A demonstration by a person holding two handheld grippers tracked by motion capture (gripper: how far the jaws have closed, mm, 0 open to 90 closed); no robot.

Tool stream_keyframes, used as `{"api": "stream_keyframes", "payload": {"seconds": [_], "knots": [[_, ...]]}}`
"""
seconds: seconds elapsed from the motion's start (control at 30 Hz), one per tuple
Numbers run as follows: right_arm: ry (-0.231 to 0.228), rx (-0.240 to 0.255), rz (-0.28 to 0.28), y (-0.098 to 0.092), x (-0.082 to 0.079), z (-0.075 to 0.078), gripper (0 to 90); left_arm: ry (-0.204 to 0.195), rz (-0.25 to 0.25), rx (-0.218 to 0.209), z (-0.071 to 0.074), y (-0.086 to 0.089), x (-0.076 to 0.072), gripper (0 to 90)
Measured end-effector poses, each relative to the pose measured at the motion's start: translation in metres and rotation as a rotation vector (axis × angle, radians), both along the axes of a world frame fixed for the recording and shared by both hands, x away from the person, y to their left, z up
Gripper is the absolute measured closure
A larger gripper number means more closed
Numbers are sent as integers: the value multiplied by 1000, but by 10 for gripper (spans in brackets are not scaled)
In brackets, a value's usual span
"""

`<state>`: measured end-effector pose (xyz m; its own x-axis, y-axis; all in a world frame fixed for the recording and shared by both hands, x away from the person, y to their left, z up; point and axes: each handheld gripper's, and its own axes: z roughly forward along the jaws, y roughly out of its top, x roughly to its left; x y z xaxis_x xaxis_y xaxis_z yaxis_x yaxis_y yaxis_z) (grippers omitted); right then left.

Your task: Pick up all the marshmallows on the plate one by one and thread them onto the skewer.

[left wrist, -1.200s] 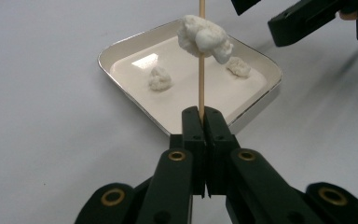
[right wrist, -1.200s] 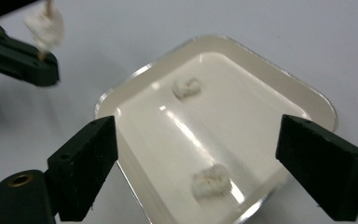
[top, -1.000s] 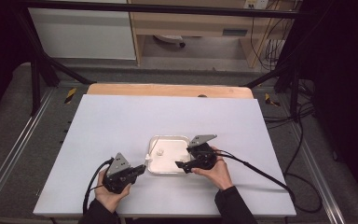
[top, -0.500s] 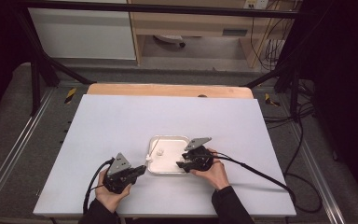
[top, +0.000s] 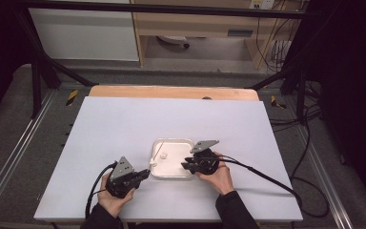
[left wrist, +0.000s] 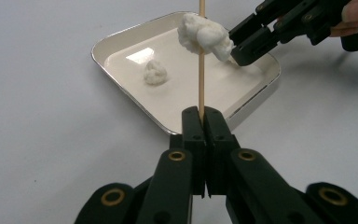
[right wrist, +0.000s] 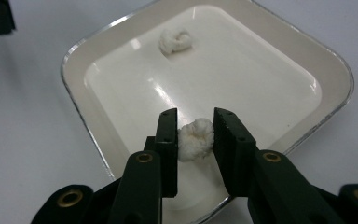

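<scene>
1. Left gripper (top: 143, 175), near front edge of table (top: 124, 124), left of tray (top: 158, 172); held in left hand (top: 110, 198); grey plate on top; cable looping down at its left.
2. Same gripper in left gripper view (left wrist: 204, 116): jaws clamped together on a thin skewer (left wrist: 201, 70), upright, running out past top of frame.
3. Skewer in high view (top: 155, 152): short pale line rising over tray's left rim.
4. Puff (left wrist: 206, 33), white, cotton-like, high on skewer, over tray (left wrist: 121, 35); whether pierced or just pressed against the stick cannot be told. Right gripper's jaw tips (left wrist: 242, 44) touching its right side.
5. Tray in high view: shallow, cream, rounded corners, bright metal rim, flat on table between the two grippers, nearer the front.
6. Loose puff (top: 164, 154) on tray floor, left half; also in left gripper view (left wrist: 155, 73) and toward far side in right gripper view (right wrist: 176, 40). Well apart from both grippers.
7. Right gripper (top: 187, 165), over tray's right rim, pointing left; held in right hand (top: 219, 175); grey plate on top; cable trailing right across table.
8. Same gripper in right gripper view (right wrist: 195, 133): jaws partly apart, holding a puff (right wrist: 195, 138) between them, pads touching both sides, above tray (right wrist: 98, 46).
9. Dark sleeves on both forearms at bottom of high view.
</scene>
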<state>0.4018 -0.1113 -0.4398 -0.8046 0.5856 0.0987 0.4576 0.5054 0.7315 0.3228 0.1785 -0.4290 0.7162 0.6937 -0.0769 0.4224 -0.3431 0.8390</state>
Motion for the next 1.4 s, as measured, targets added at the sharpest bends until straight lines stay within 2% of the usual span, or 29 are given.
{"api": "stream_keyframes", "payload": {"seconds": [0.43,0.7,0.97,1.2,1.4], "knots": [[-5,212,7,-21,-8,40,733,-6,-20,1,1,-3,-2,889],[-30,320,-11,-32,-11,61,732,-5,-28,5,0,-5,-3,889],[-27,425,-32,-40,-10,75,734,-1,-37,4,0,-7,-4,889],[-42,469,-37,-37,-8,85,737,-5,-51,7,0,-9,-5,889],[-32,512,-25,-31,-5,91,737,-15,-60,6,1,-11,-6,889]]}}
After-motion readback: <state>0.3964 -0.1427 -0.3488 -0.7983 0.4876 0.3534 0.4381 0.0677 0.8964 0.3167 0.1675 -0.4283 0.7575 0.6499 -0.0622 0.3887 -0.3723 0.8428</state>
